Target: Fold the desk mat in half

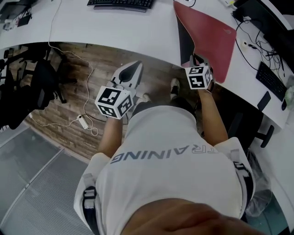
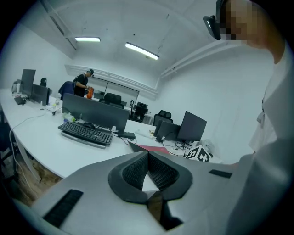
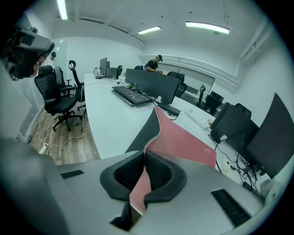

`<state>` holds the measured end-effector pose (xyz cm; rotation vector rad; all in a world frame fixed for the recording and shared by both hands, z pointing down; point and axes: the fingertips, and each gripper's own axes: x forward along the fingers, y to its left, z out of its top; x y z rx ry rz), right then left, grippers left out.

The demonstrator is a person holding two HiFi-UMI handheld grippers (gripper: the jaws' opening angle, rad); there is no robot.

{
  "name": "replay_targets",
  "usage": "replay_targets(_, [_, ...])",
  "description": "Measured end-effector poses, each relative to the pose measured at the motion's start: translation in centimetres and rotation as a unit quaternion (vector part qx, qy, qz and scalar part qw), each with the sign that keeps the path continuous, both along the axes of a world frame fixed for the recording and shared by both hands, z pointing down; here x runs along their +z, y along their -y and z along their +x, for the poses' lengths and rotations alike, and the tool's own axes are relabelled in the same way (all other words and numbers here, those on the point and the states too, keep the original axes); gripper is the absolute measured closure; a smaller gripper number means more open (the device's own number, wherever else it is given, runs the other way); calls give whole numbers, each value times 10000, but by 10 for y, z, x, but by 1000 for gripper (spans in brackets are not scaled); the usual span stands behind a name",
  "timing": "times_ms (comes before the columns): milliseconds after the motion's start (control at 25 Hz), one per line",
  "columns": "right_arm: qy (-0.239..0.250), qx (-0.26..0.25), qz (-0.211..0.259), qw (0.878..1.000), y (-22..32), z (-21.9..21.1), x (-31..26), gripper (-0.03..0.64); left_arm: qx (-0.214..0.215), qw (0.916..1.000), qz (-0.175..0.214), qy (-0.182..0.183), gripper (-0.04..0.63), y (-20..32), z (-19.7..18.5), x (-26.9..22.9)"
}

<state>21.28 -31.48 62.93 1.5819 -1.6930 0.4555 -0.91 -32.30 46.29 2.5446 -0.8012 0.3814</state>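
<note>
The red desk mat [image 1: 212, 37] lies on the white desk [image 1: 119, 32] at the upper right, its near left corner lifted so the dark underside [image 1: 183, 43] shows. My right gripper [image 1: 198, 61] is shut on that lifted edge. In the right gripper view the red sheet [image 3: 183, 140] runs between the pads of the right gripper [image 3: 146, 156] and curls up ahead. My left gripper [image 1: 132, 69] hangs over the floor short of the desk edge, away from the mat. In its own view the left gripper [image 2: 148, 154] has its tips together with nothing held.
A black keyboard [image 1: 120, 3] sits at the desk's far edge and another keyboard [image 1: 272, 80] with cables at the right. A black office chair [image 1: 27, 87] and a power strip [image 1: 82, 121] on a white cord are on the wooden floor. A person [image 2: 82, 82] stands far off.
</note>
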Motion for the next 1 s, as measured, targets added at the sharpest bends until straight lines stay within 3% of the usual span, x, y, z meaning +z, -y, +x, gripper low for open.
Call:
replay_targets(560, [65, 1287, 19, 9917, -75, 80, -5, 580, 1185, 9929, 92, -108, 568, -14, 84, -7])
replay_targets(1000, [99, 2153, -474, 9754, -145, 136, 38, 580, 1782, 9839, 53, -140, 568, -31, 132, -4])
